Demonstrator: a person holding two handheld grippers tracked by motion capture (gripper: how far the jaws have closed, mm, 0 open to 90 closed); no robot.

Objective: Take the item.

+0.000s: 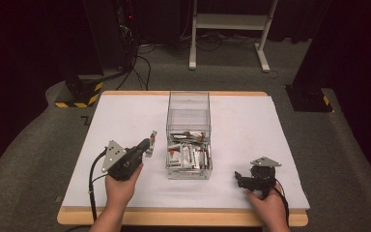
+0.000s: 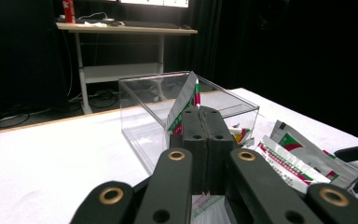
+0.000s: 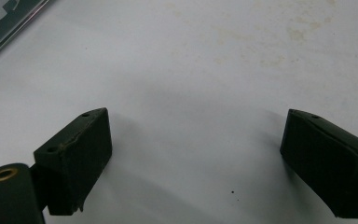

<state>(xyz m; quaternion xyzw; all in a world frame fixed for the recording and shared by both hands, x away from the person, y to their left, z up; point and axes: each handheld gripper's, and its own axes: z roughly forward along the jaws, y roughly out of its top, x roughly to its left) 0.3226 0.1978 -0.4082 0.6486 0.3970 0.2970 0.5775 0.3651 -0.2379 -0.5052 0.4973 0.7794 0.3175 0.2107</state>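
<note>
Two grippers work at the table's (image 1: 251,121) near edge. The right gripper (image 1: 240,180) rests on the white surface, jaws wide apart with nothing between them. The left gripper (image 1: 148,143) is clamped on one sachet (image 1: 151,143), jaws pressed together on it. This sachet is flat and silver-white with red and green print; it stands on edge just left of the box (image 1: 189,135), its long axis rising up and away from the jaws. One clear box sits mid-table, its near half holding a pile of sachets (image 1: 188,154) too jumbled to count.
</note>
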